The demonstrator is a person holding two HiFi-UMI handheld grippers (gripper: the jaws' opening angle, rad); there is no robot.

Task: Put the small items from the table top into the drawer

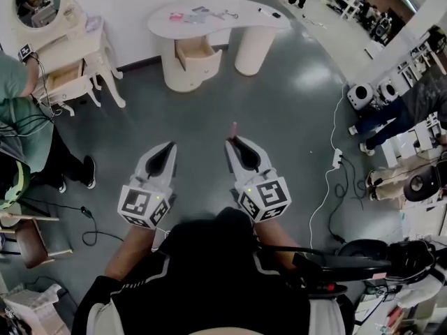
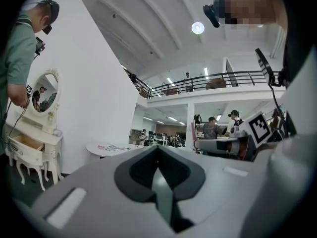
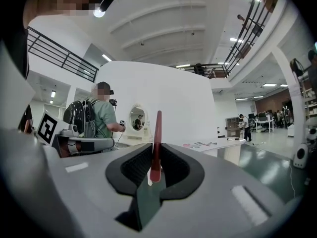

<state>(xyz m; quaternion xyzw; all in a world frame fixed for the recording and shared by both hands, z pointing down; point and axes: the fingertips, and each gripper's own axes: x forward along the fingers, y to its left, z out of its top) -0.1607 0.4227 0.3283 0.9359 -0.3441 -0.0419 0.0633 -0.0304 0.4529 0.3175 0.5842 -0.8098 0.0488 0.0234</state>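
A white curved table (image 1: 209, 19) stands far ahead with its drawer (image 1: 195, 51) pulled open and several small items (image 1: 202, 12) on its top. The same table (image 3: 218, 144) shows small in the right gripper view, and the table (image 2: 111, 148) shows in the left gripper view too. My right gripper (image 1: 231, 140) is shut on a thin reddish stick (image 3: 156, 143) that pokes up past its tips, and the stick (image 1: 234, 128) shows in the head view too. My left gripper (image 1: 171, 147) is shut with nothing in it. Both are held over the floor, well short of the table.
A white dressing table with an oval mirror (image 1: 66, 54) stands at the far left, a person in a green shirt (image 1: 21, 117) beside it. Cables (image 1: 328, 187) trail over the grey floor at the right, near seated people (image 1: 391, 117) and white devices (image 1: 370, 95).
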